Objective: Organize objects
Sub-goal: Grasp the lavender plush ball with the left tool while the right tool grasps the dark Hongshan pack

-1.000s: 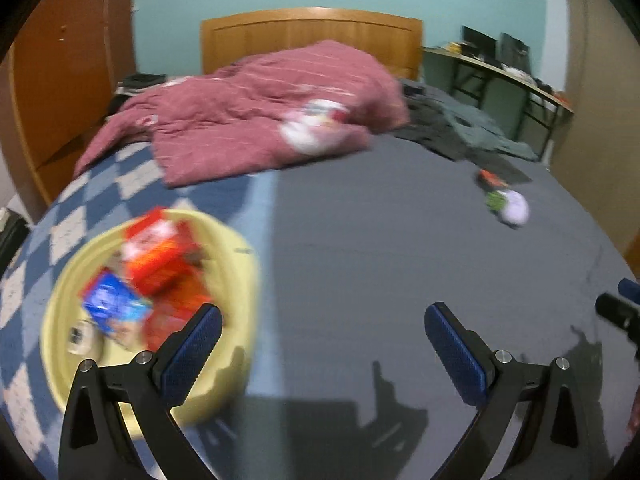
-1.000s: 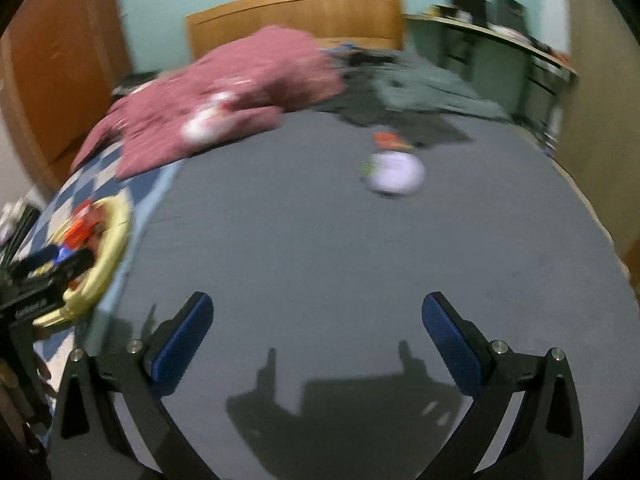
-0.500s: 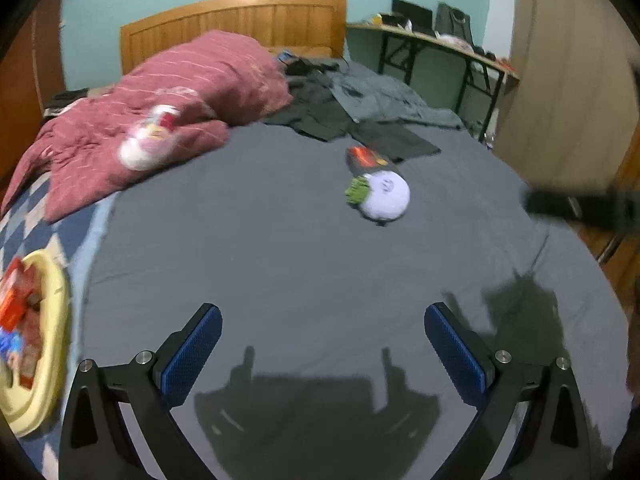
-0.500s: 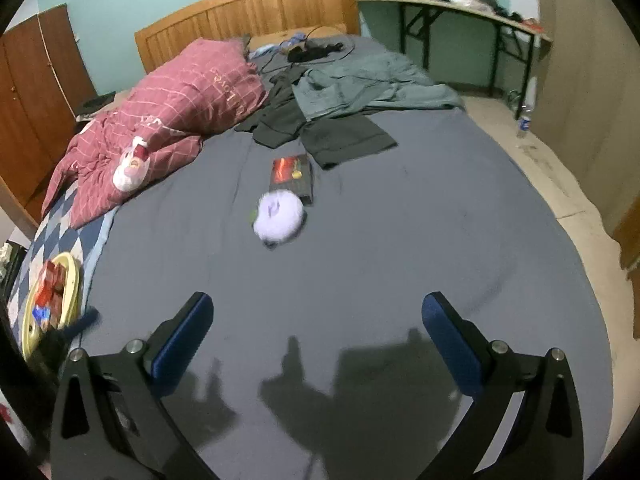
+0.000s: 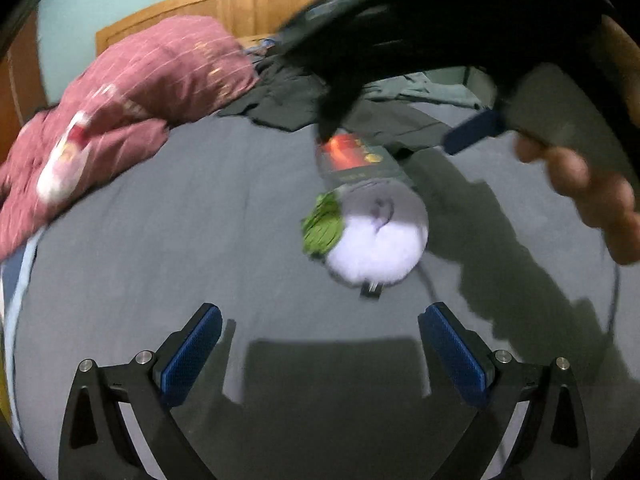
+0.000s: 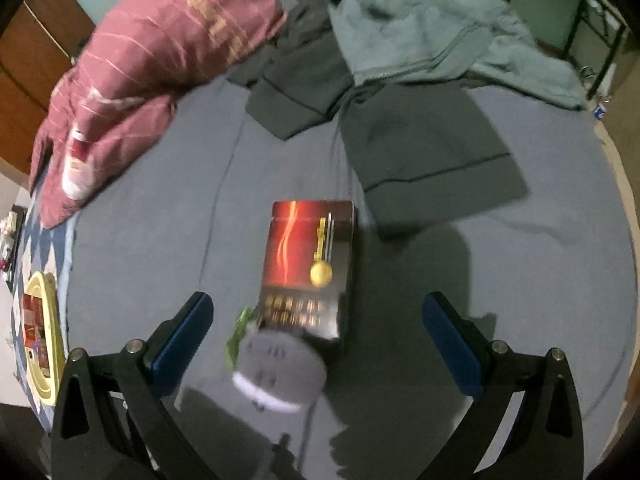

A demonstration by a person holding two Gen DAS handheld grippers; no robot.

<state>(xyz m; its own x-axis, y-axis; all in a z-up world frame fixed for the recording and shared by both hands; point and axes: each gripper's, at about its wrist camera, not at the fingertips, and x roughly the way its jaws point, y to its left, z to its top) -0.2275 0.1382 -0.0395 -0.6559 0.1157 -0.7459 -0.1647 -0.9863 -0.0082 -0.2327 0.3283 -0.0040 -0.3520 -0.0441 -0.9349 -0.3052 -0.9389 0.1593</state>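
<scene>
A white plush toy (image 5: 378, 236) with a green tuft lies on the grey bed sheet, touching a dark box with a red and gold front (image 5: 354, 156). My left gripper (image 5: 320, 344) is open and empty just short of the toy. My right gripper (image 6: 316, 332) is open above both; the box (image 6: 310, 264) and the toy (image 6: 280, 372) lie between its fingers. In the left wrist view the right gripper (image 5: 404, 80) hangs blurred over the box, held by a hand.
A crumpled maroon quilt (image 6: 160, 52) lies at the back left. Grey and dark clothes (image 6: 420, 64) lie behind the box. A yellow basin (image 6: 44, 344) with red packets sits at the far left of the bed. A wooden headboard (image 5: 224, 12) stands behind.
Both grippers have moved forward to the plush toy and the box, which now look much larger. The right gripper has come over them and now shows in the left wrist view.
</scene>
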